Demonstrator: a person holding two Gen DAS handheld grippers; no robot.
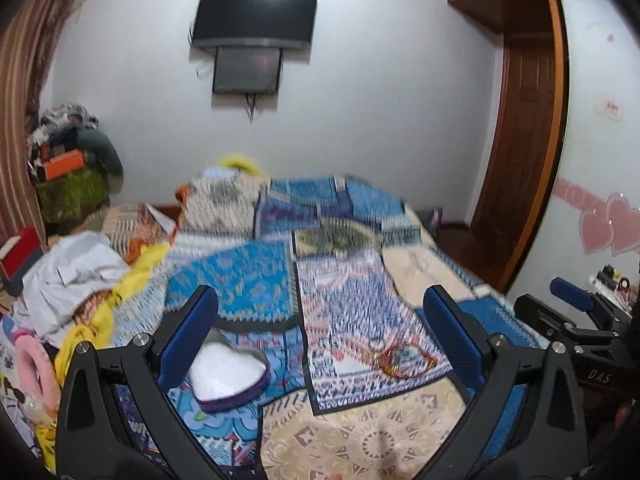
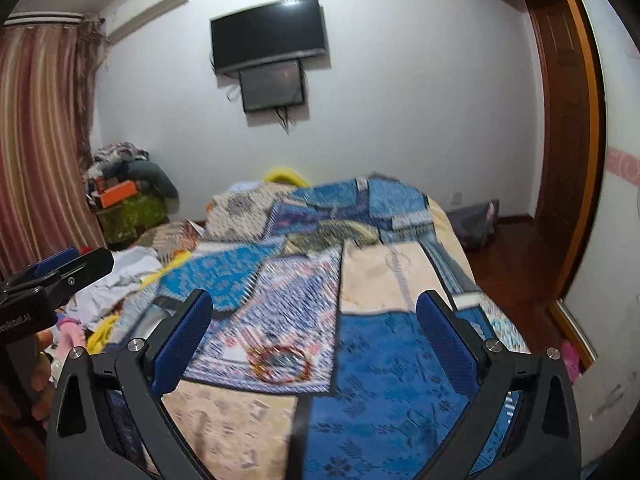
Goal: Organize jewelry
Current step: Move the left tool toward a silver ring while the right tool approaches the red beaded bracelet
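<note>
A heart-shaped box (image 1: 228, 378) with a white inside and a purple rim lies open on the patchwork bedspread, just inside my left gripper's left finger. A small pile of gold and red bracelets (image 1: 394, 358) lies to its right on a blue-and-white patch, closer to the right finger. My left gripper (image 1: 320, 312) is open and holds nothing. In the right wrist view the same bracelets (image 2: 280, 362) lie between the wide-apart fingers of my right gripper (image 2: 314, 312), which hovers above them, open. The box is mostly hidden there behind the left finger.
The bed (image 1: 340, 440) fills the foreground. White cloth (image 1: 76, 272), a yellow strip and pink items lie at its left side. A cluttered stand (image 1: 72, 184) sits by the striped curtain. A wall screen (image 1: 256, 12) hangs ahead and a wooden door (image 1: 516, 160) stands right.
</note>
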